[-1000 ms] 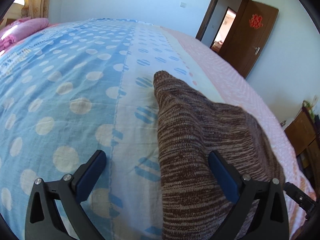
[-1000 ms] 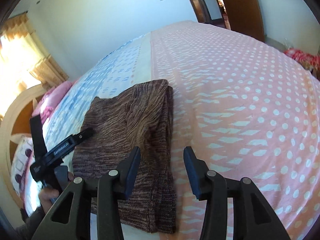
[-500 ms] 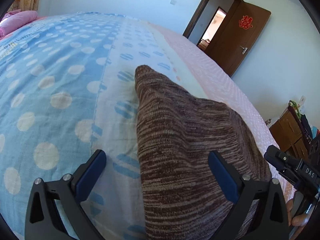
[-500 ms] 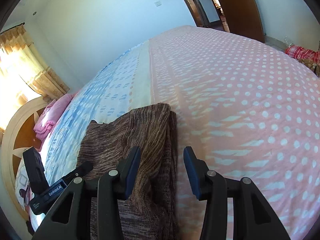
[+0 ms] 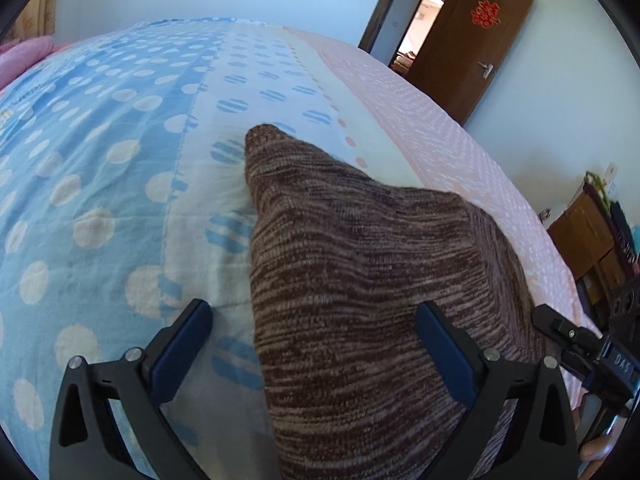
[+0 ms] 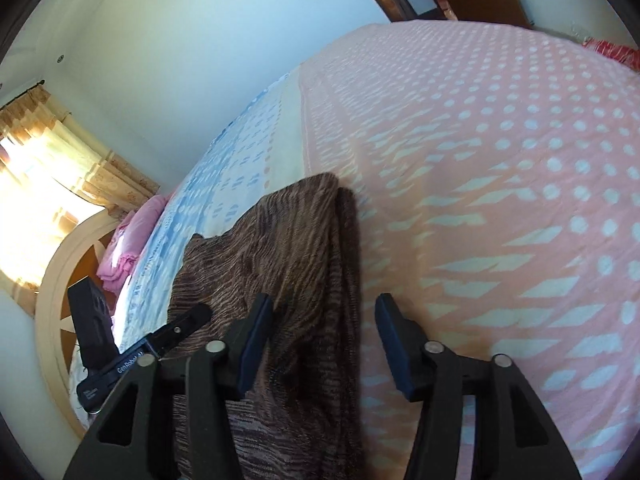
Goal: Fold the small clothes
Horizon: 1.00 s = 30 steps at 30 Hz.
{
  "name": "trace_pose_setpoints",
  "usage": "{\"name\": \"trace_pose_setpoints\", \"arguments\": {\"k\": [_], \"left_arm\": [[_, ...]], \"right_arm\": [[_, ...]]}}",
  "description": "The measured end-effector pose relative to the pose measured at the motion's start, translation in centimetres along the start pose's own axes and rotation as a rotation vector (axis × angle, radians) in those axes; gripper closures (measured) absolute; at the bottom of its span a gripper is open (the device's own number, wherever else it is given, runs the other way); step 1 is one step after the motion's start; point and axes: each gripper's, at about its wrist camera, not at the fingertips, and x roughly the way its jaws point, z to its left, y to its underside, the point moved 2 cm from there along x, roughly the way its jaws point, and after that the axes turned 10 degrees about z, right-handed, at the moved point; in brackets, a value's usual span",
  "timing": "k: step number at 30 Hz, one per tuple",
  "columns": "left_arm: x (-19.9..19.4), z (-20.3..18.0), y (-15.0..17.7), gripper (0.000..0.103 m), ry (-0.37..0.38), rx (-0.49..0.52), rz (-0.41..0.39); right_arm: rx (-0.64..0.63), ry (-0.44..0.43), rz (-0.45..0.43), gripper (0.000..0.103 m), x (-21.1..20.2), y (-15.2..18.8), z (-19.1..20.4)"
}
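The left gripper (image 5: 314, 344) has its two blue-padded fingers (image 5: 182, 348) spread wide and angled down toward the bed; the left-hand edge of the brown knit garment (image 5: 360, 280) lies between them, and neither pad presses on the cloth as far as the left wrist view shows. The right gripper (image 6: 324, 344) also points downward over the bed, and its jaws are opening; the right-hand folded edge of the garment lies in the gap between its two fingers (image 6: 256, 340), with the left pad just beside the cloth and the right pad standing apart over the pink bedding. In the right wrist view, the left gripper's black body appears at the lower left, beside the garment's near left edge. In the left wrist view, part of the right gripper appears at the lower right edge, with a fingertip of the person's hand (image 5: 596, 450) below it. One garment is present: it is brown with lighter streaks, lies flat on the bedspread (image 5: 120, 160), and shows a doubled layer along its right side. It straddles the cream band between the blue dotted section and the pink dotted section (image 6: 500, 200) of the bedspread. One pink pillow (image 6: 128, 248) lies near the one headboard (image 6: 56, 300). One curtain (image 6: 60, 168) hangs at the bright window. One brown door (image 5: 476, 44) stands open and carries one red ornament (image 5: 485, 13).
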Motion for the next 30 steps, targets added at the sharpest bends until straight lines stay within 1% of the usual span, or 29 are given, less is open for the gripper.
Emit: {"name": "trace_pose_setpoints", "arguments": {"k": [2,7,9,12,14,15,16,18,19,21,22,23,25,29,30], "left_arm": [[-0.2,0.1,0.2,0.001,0.014,0.002,-0.008],[-0.5,0.6,0.5,0.007,0.029,-0.018,-0.03],[-0.6,0.6,0.5,0.008,0.033,-0.021,-0.033],[-0.6,0.7,0.6,0.013,0.032,-0.028,-0.04],[-0.5,0.7,0.4,0.016,0.028,-0.026,-0.037],[-0.4,0.7,0.4,0.017,0.019,-0.024,-0.036],[-0.4,0.6,0.4,0.018,0.01,-0.019,-0.036],[-0.5,0.4,0.4,0.022,-0.01,-0.015,-0.04],[-0.5,0.4,0.4,0.027,-0.018,-0.013,-0.044],[-0.6,0.0,0.6,0.039,-0.02,0.005,-0.053],[-0.6,-0.2,0.6,0.05,-0.011,0.018,-0.054],[-0.6,-0.4,0.6,0.051,-0.022,0.031,-0.056],[-0.5,-0.5,0.6,0.051,-0.034,0.035,-0.056],[-0.4,-0.4,0.4,0.049,-0.029,0.028,-0.052],[-0.3,-0.5,0.4,0.049,-0.035,0.031,-0.052]], "right_arm": [[-0.03,0.012,0.001,0.038,0.2,-0.1,0.6],[-0.076,0.071,0.007,0.038,1.3,-1.1,1.6],[-0.09,0.087,0.03,0.037,2.2,-1.5,1.8],[-0.162,0.115,0.055,0.036,3.3,-1.5,2.8],[-0.192,0.127,0.06,0.039,3.7,-1.5,3.3],[-0.198,0.134,0.059,0.045,3.8,-1.4,3.4],[-0.203,0.137,0.06,0.053,3.9,-1.3,3.5],[-0.206,0.114,0.065,0.065,4.0,-1.1,3.6],[-0.206,0.106,0.066,0.068,4.1,-1.1,3.6],[-0.226,0.12,0.061,0.069,4.3,-0.9,4.0],[-0.24,0.133,0.058,0.069,4.4,-0.8,4.2],[-0.253,0.149,0.051,0.069,4.4,-0.7,4.4],[-0.258,0.153,0.048,0.068,4.6,-0.7,4.4],[-0.213,0.112,0.056,0.068,4.6,-1.0,3.5],[-0.216,0.117,0.055,0.068,4.6,-1.0,3.6]]}}
